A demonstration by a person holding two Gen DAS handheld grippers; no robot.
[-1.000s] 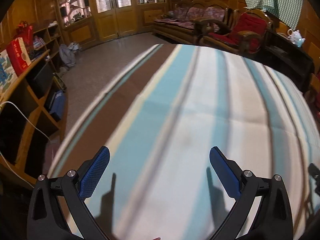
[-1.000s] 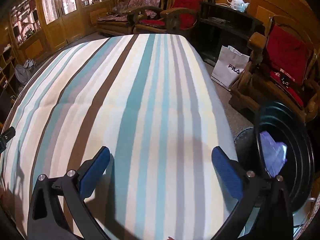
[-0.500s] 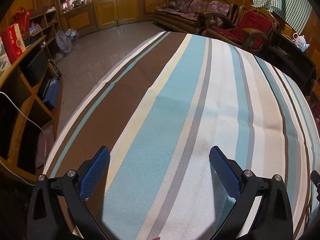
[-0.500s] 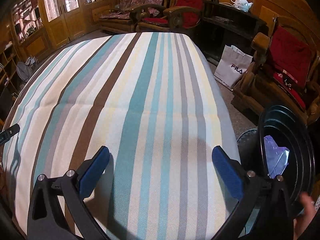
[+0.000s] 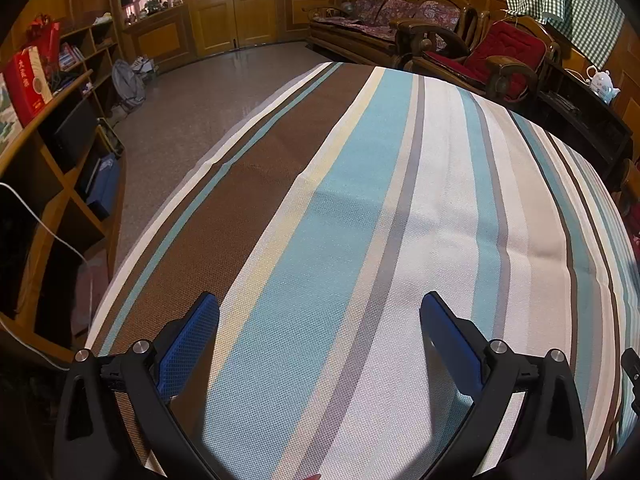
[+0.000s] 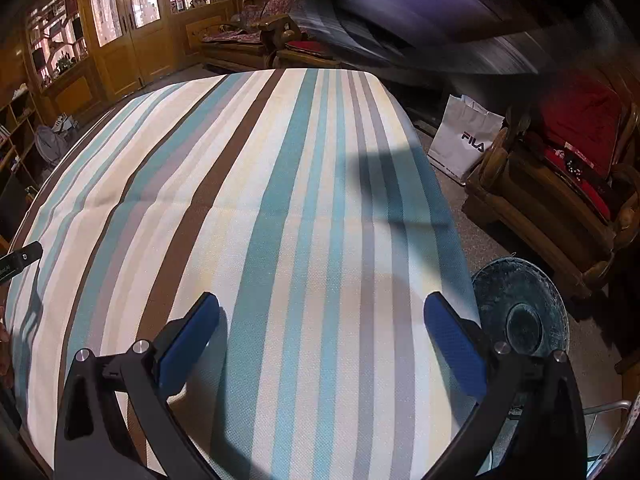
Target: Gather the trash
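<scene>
While both views look along the striped tablecloth (image 5: 360, 240), each shows things the other misses.
Left gripper (image 5: 319, 332): jaws spread wide, nothing between the blue pads (image 5: 188, 350), low over the cloth.
Right gripper (image 6: 322, 328): jaws also wide apart, holding nothing.
Left view only: wooden shelving (image 5: 48, 168) beyond the cloth's left edge, bare floor (image 5: 208, 92) past it, teapot (image 5: 602, 82) off the far right corner.
Right view only: round dark disc on the floor (image 6: 520, 312) just off the cloth's right edge, white FILA bag (image 6: 466, 138) farther along that edge, armchair with red cushion (image 6: 568, 152) beyond the bag, and a blurred purple-and-black shape (image 6: 420, 4) sweeping across the top, not identifiable.
Trash: none discernible on the cloth in either view.
Edges: right edge drops close beside the right gripper; far edge well ahead of both.
Cross-view: tip of the left gripper (image 6: 20, 258) pokes in at the cloth's left side.
</scene>
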